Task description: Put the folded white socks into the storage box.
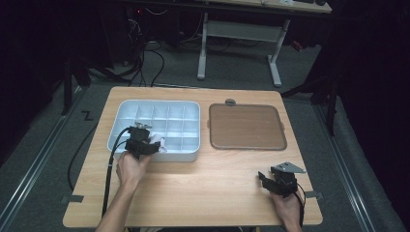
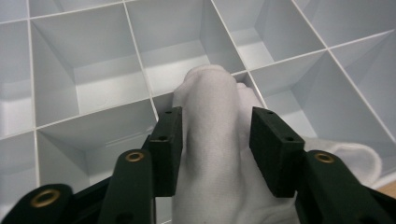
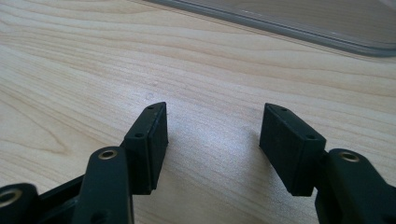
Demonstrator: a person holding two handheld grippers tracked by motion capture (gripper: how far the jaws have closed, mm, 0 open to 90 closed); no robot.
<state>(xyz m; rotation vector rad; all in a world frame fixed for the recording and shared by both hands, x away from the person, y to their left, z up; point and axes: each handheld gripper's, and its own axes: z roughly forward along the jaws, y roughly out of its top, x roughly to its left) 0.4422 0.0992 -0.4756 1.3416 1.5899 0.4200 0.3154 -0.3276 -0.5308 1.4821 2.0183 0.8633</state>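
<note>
A white rolled cloth lies across the dividers of a pale grey compartment tray, near its front edge. My left gripper straddles the cloth, a pad on either side of it, with the jaws spread and not squeezing it. From above, the left gripper hovers over the front left part of the tray, and the cloth pokes out to its right. My right gripper rests low over the bare wood at the front right, open, nothing between its pads.
A flat brown board with a grey rim lies to the right of the tray; its edge runs ahead of the right gripper. The wooden table has bare wood between the two hands. A cable trails off the left edge.
</note>
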